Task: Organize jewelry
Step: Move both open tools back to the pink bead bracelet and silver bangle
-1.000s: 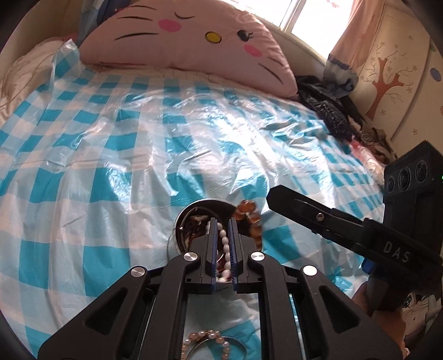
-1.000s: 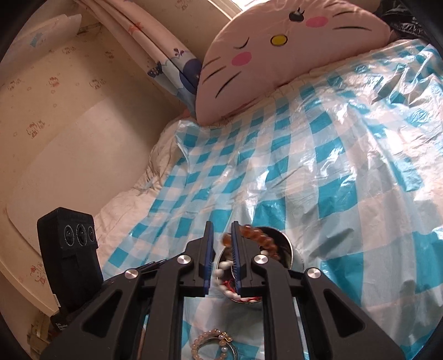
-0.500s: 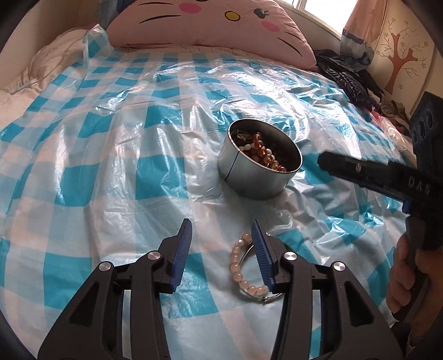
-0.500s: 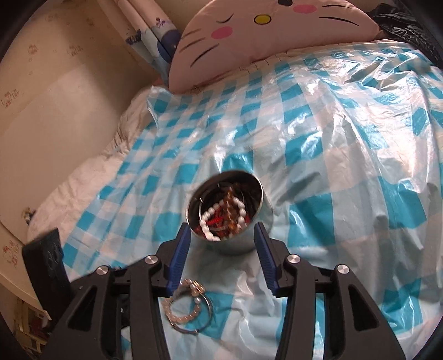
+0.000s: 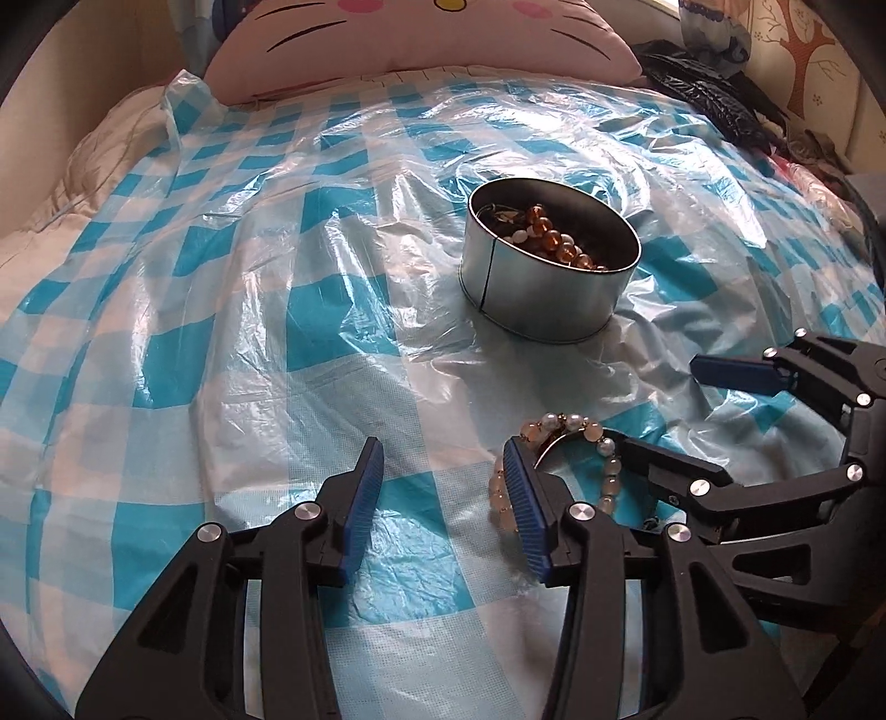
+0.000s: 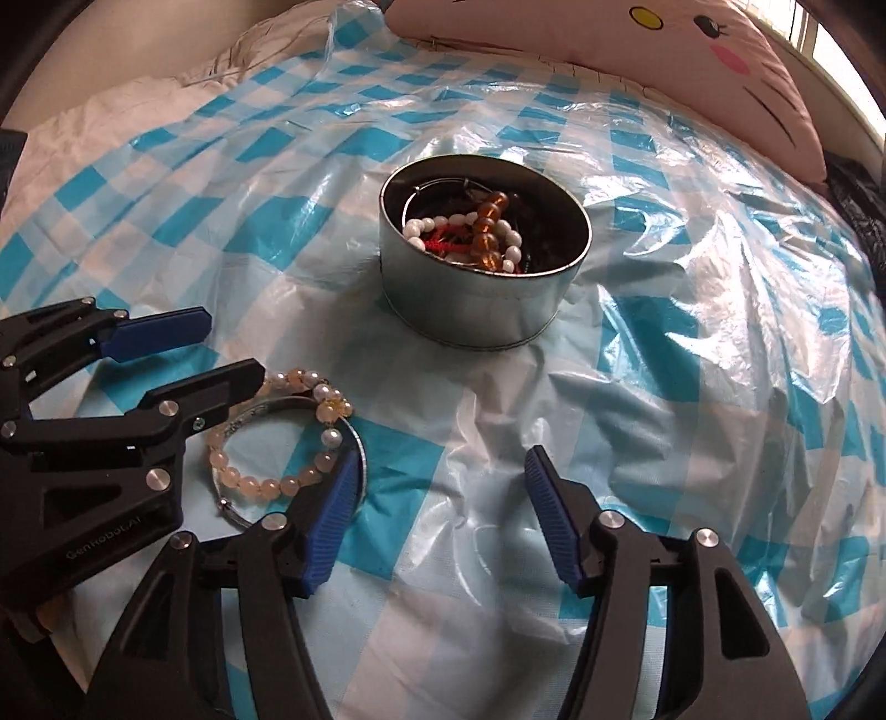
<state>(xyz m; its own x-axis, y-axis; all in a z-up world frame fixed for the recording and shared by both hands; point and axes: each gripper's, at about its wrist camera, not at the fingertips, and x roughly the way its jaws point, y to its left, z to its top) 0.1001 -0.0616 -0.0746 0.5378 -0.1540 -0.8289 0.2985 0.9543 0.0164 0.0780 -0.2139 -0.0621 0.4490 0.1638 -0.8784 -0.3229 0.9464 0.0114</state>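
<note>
A round metal tin [image 5: 545, 302] stands on the blue-checked plastic sheet and holds amber, white and red bead strings; it also shows in the right wrist view [image 6: 482, 302]. A pale pink bead bracelet with pearls [image 5: 601, 443] and a thin metal bangle lie on the sheet in front of the tin; the right wrist view shows them [image 6: 277, 487] too. My left gripper [image 5: 443, 471] is open and empty, its right finger beside the bracelet. My right gripper [image 6: 437, 482] is open and empty, its left finger over the bangle's edge. Each gripper appears in the other's view, flanking the bracelet.
A pink cat-face pillow [image 5: 421, 39] lies at the head of the bed. Dark clothing [image 5: 714, 94] is piled at the far right edge. The plastic sheet [image 5: 249, 310] is wrinkled and covers most of the bed; white bedding [image 6: 127, 105] shows at its left edge.
Both grippers opened, dropped their bead strings into the tin and pulled back and down. They now sit low on either side of the bracelet on the sheet.
</note>
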